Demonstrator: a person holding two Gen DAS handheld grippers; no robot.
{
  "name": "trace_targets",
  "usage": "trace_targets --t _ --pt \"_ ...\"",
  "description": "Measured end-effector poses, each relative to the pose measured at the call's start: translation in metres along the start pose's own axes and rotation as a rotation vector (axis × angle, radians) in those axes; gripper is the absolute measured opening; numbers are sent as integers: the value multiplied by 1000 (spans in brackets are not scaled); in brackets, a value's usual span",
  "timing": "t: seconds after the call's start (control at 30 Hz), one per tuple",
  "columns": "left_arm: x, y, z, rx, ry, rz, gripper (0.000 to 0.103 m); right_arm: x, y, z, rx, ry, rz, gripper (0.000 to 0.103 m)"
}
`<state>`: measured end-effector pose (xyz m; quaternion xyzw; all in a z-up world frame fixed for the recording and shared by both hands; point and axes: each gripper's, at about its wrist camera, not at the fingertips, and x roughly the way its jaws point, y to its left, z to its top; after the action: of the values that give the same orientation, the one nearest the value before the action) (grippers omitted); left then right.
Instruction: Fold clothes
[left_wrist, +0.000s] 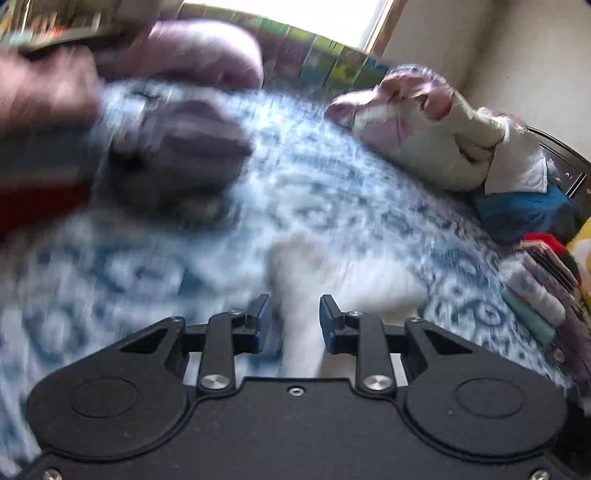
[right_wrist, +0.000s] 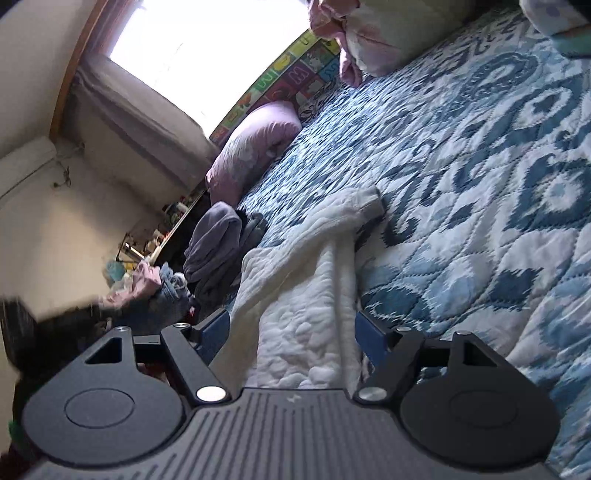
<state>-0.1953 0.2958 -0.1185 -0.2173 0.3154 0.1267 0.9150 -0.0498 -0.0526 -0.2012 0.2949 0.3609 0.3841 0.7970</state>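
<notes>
The bed (right_wrist: 498, 155), covered by a blue and white patterned quilt, carries everything here, and its broad flat middle is the natural place to spread and fold a garment. Along the far edge of the bed, under the window, lie a purple pillow (right_wrist: 255, 151) and a pink and cream bundle of bedding (left_wrist: 424, 122), pushed back so the middle stays free. At the side edge of the bed a heap of other clothes (right_wrist: 218, 251), grey-purple and denim among them, is waiting or is set aside; I cannot tell which. The task's thing is a white quilted garment (right_wrist: 306, 295) that lies on the quilt near the edge closest to the person, with one sleeve (right_wrist: 354, 210) stretched away toward the middle of the bed. The right gripper (right_wrist: 291, 332) is spread wide, its blue pads on both sides of the garment's body, probably to take or to release a broad part of the cloth; whether they touch it I cannot tell. The left gripper (left_wrist: 295, 325) has its pads apart with white cloth between them, not pinched as far as I see. The left view is strongly blurred, so this hand is likely moving fast.
</notes>
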Motion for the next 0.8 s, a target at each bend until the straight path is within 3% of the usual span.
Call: trace_targets --t 0.03,0.13,0.23,0.33,0.4,0.7,0.8 --pt "-1 5 -10 7 18 36 26 0 1 -1 -6 1 -1 75" --pt "5 13 -27 -20 88 44 23 1 4 -3 -23 6 -3 75" --pt "18 7 -39 -34 155 -19 21 2 7 -6 -40 10 -5 75" --pt "41 -15 -59 -48 208 -128 21 2 10 -9 -56 14 -7 75" --pt "59 -27 -72 -46 225 -135 21 3 12 -10 -68 17 -8 75" --pt "38 -18 -73 -85 147 -128 21 4 9 -11 -58 9 -2 75" --pt "46 -9 -82 -131 163 -153 21 7 11 -15 -49 17 5 75"
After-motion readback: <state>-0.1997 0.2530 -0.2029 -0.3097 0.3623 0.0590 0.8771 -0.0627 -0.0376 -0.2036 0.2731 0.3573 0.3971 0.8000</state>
